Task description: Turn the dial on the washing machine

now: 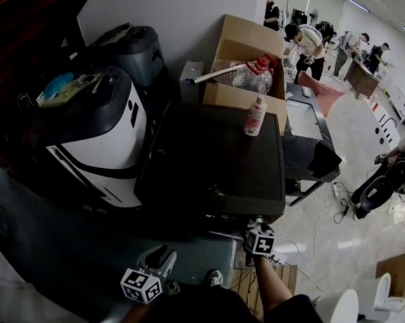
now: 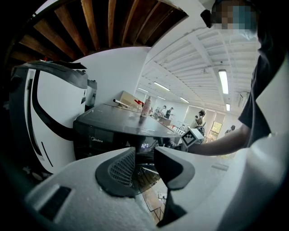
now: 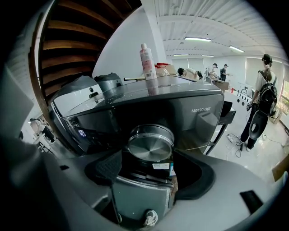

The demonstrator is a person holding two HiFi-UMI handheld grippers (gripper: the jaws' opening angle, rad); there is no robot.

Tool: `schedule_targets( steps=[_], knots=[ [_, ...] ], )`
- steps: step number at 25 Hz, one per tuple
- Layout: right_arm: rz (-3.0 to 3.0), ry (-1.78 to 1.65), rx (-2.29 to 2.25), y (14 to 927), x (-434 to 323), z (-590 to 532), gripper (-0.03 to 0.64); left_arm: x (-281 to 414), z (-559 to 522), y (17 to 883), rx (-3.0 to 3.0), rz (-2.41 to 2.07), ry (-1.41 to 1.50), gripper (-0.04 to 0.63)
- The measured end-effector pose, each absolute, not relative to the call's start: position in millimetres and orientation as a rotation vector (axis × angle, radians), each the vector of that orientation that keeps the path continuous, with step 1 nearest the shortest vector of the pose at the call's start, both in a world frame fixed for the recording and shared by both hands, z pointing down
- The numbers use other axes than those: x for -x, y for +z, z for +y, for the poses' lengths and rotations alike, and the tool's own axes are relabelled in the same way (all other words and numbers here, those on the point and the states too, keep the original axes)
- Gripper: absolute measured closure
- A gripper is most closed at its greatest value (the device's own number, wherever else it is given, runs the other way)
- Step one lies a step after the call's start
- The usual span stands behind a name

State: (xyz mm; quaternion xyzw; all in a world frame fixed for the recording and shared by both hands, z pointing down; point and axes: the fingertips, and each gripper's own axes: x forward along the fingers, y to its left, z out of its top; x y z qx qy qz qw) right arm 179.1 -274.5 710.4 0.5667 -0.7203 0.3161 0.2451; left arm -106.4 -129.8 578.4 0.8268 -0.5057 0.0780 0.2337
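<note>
The dark washing machine (image 1: 216, 158) stands in front of me, its lid seen from above in the head view. My right gripper (image 1: 256, 225) is down at the front panel. In the right gripper view the round silver dial (image 3: 150, 145) sits between the two dark pads (image 3: 108, 169), and my right gripper (image 3: 149, 159) is shut on the dial. My left gripper (image 1: 159, 259) hangs lower left, away from the machine. In the left gripper view my left gripper (image 2: 145, 164) is open by a narrow gap and holds nothing; it faces the panel's lit display (image 2: 144, 145).
A pink-white bottle (image 1: 255, 117) stands on the lid's far edge. Left of the machine is a white and black appliance (image 1: 99, 139). Behind it is a cardboard box (image 1: 247, 59) with a large plastic jug (image 1: 250, 76). A dark table (image 1: 310, 152) stands right; several people work farther back.
</note>
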Motion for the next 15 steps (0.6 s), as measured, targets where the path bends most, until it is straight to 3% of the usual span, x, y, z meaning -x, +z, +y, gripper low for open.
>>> schedule_targets(
  steps=[15],
  knots=[
    [-2.088, 0.711, -1.701, 635, -168, -244, 0.287, 104, -136, 574, -2.377, -1.241, 0.214, 0.457]
  ],
)
